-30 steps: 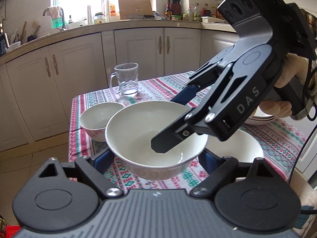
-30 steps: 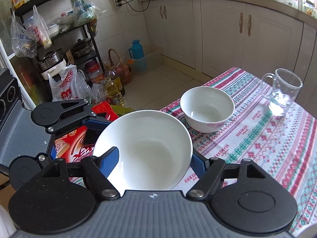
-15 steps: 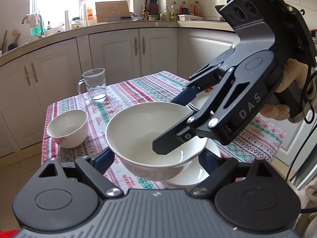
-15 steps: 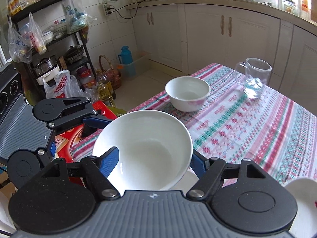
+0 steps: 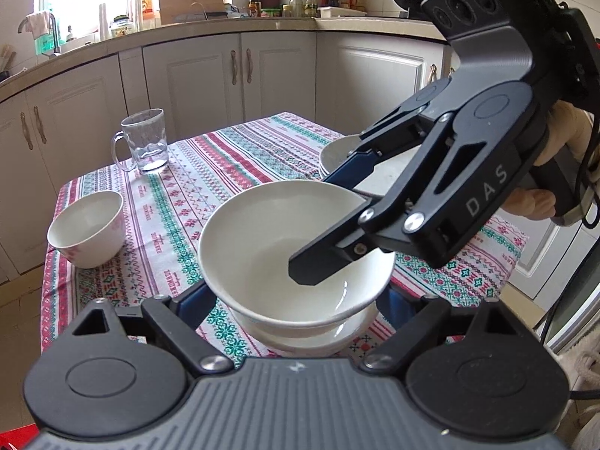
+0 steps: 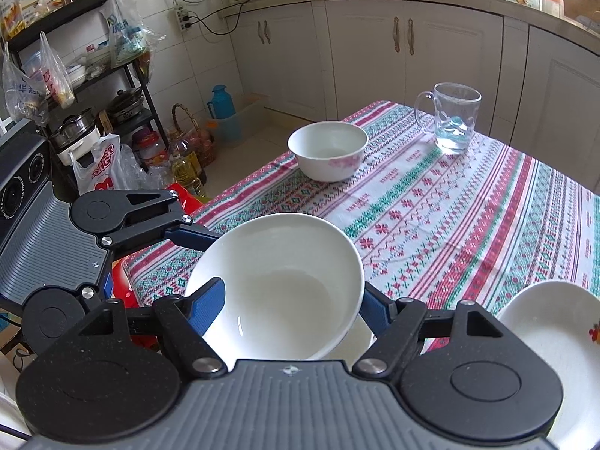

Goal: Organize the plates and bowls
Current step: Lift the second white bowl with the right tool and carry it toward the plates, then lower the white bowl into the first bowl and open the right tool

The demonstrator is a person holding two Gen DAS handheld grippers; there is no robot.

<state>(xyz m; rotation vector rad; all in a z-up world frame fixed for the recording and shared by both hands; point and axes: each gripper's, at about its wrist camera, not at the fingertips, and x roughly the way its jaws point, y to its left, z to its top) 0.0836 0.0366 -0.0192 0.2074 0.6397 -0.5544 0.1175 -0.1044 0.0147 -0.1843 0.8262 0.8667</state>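
Note:
A large white bowl (image 5: 262,240) sits between the fingers of both grippers, just above or in a second white bowl (image 5: 318,337) on the striped tablecloth. My left gripper (image 5: 296,292) spans it from the near side. My right gripper (image 6: 292,300) grips it across the rim, one finger inside; the bowl (image 6: 285,285) fills its view. A smaller white bowl with pink flowers (image 5: 88,228) stands at the left table edge, also in the right wrist view (image 6: 328,153). Stacked white plates (image 5: 337,153) lie behind, another plate (image 6: 551,337) at right.
A glass mug (image 5: 144,142) with a little water stands at the table's far corner, also in the right wrist view (image 6: 455,120). White cabinets (image 5: 210,78) run behind the table. A shelf with pots and bags (image 6: 86,86) stands past the table's edge.
Both grippers carried the large bowl away from the small flowered bowl and lowered it onto the second white bowl. The mug and small bowl now lie farther off.

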